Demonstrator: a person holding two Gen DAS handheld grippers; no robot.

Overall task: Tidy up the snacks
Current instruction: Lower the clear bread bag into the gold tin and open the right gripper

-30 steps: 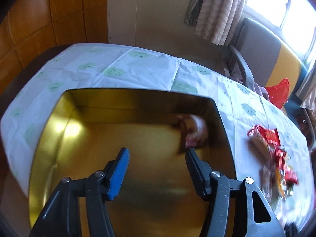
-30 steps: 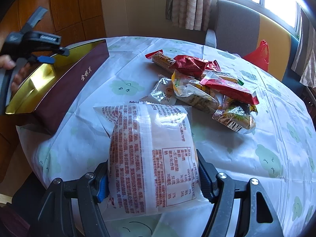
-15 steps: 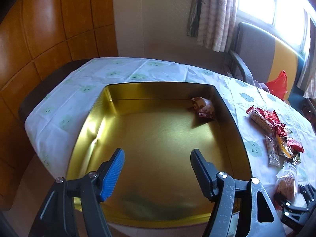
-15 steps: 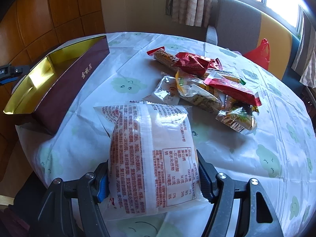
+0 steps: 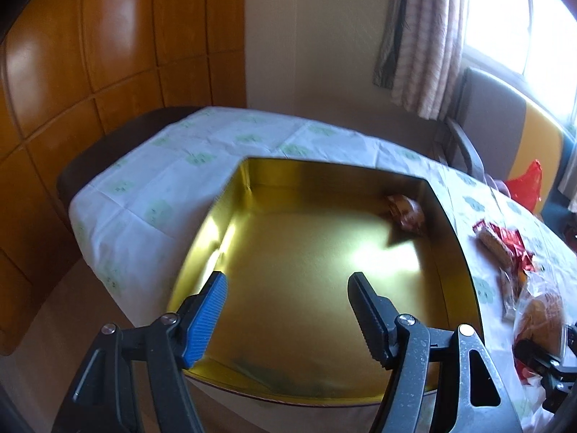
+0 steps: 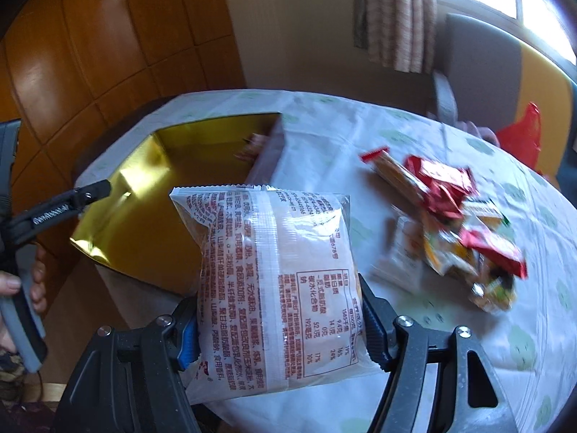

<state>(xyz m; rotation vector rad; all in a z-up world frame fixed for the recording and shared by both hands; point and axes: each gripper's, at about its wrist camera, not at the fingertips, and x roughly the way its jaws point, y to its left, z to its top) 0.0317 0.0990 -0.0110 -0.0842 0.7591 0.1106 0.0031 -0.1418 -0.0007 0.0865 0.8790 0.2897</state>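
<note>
The right gripper [image 6: 279,319] clamps a white snack packet [image 6: 274,288], holding it above the tabletop [image 6: 360,144] just beside the gold box [image 6: 151,216]. The left gripper [image 5: 286,305] hangs wide open over the box's gold floor, holding nothing. 1 small snack [image 5: 405,213] lies in the box's far right corner; other loose snacks [image 6: 454,223] lie piled on the tabletop.

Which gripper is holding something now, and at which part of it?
The right gripper holds the white snack packet by its two side edges, near the lower end. The left gripper holds nothing.
</note>
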